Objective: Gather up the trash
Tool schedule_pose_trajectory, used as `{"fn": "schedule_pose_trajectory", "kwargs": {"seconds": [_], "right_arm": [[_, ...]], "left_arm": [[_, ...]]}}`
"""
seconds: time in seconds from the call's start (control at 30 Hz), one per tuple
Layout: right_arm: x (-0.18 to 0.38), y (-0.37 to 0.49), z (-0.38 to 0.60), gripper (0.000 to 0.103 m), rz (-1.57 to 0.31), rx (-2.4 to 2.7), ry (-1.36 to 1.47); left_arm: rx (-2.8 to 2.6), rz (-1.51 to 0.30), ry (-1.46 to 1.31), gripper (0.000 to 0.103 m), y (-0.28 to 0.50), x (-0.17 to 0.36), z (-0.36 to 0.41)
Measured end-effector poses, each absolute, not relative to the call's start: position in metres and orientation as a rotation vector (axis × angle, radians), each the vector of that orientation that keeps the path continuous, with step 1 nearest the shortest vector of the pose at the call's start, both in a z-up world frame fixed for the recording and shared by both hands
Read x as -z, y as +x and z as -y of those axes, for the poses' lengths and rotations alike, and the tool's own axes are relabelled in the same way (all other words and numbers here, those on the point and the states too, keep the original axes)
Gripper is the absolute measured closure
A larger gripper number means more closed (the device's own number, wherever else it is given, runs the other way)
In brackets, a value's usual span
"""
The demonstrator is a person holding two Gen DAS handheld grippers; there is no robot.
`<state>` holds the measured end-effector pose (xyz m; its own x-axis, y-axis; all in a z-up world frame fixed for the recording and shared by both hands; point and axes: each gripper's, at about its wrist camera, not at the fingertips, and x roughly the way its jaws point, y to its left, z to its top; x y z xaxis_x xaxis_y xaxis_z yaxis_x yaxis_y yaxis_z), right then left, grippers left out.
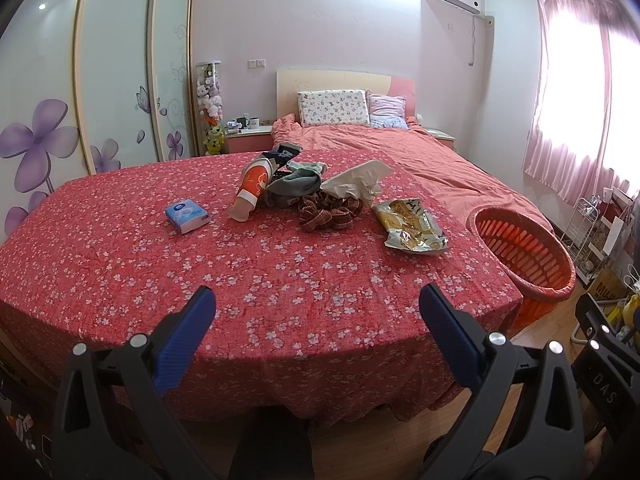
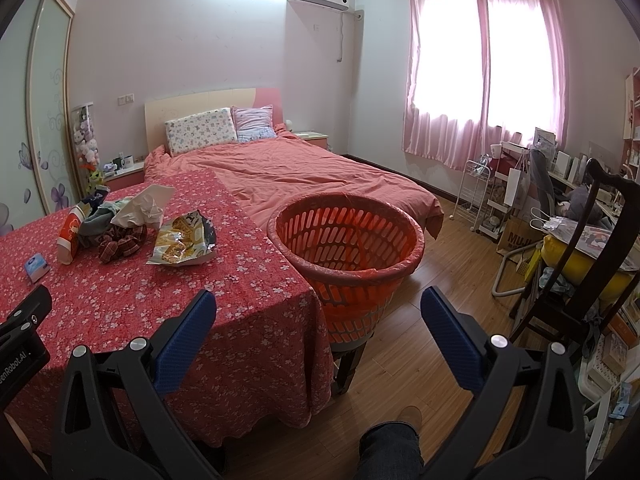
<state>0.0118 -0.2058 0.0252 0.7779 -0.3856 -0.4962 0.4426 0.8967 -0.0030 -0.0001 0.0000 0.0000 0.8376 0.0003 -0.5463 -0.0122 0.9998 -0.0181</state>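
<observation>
Both claws hang wide apart and grip nothing: the left gripper over the near edge of the floral red cloth, the right gripper before the orange basket. On the cloth, at 12 o'clock from the left claw, lie a crumpled tissue and, at 1 o'clock, an opened snack wrapper. That basket stands at 3 o'clock from the wrapper, just beside the cloth's edge.

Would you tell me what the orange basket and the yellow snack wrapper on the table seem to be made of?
The orange basket looks like moulded plastic with a smooth, slightly glossy finish: its wall is a regular grid of slots, and a thin film liner seems folded over the rim. The yellow snack wrapper seems to be foil-lined plastic film: it is crinkled, shiny, and silvery at the torn edge.
</observation>
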Motion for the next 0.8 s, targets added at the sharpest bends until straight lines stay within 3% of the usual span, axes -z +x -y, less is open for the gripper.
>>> {"fn": "schedule_pose_trajectory", "kwargs": {"seconds": [0.8], "right_arm": [[-0.0247, 0.0115, 0.2061, 0.002, -0.511, 0.449, 0.116]], "left_arm": [[-0.006, -0.579, -0.021, 0.004, 0.0003, 0.0009, -0.0015]]}}
